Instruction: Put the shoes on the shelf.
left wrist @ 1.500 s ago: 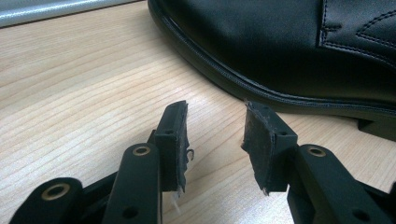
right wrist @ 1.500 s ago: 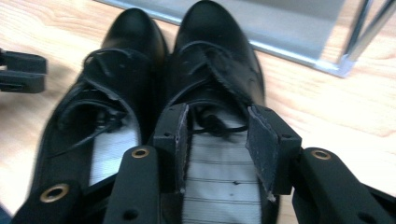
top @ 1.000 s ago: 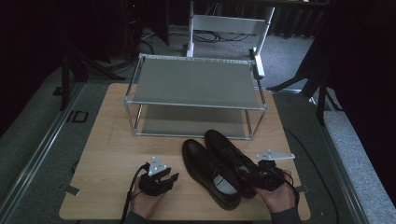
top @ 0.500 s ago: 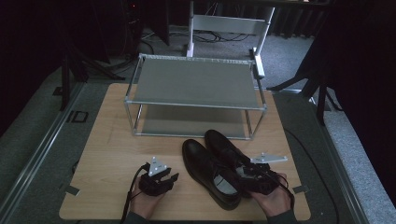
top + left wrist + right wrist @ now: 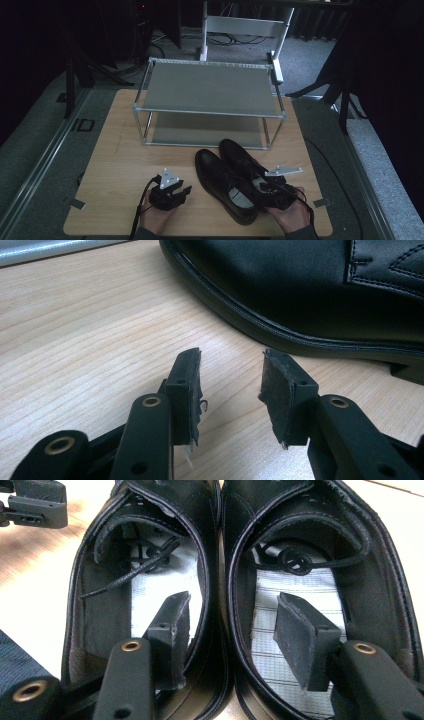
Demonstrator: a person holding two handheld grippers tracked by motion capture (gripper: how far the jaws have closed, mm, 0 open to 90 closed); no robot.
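Wooden table (image 5: 115,165), rack (image 5: 207,90) at twelve. My right gripper (image 5: 227,630), open, straddles both shoes' (image 5: 235,185) touching inner walls; I'd pinch squarely. Left gripper (image 5: 230,390) open, idle.

The pair of black leather lace-up shoes (image 5: 235,177) looks smooth and faintly glossy, with pale woven insoles under the right gripper's (image 5: 230,630) matt black plastic jaws. Ahead, the light wooden tabletop (image 5: 120,155) shows grain; the grey metal two-tier rack (image 5: 207,90) looks matt.
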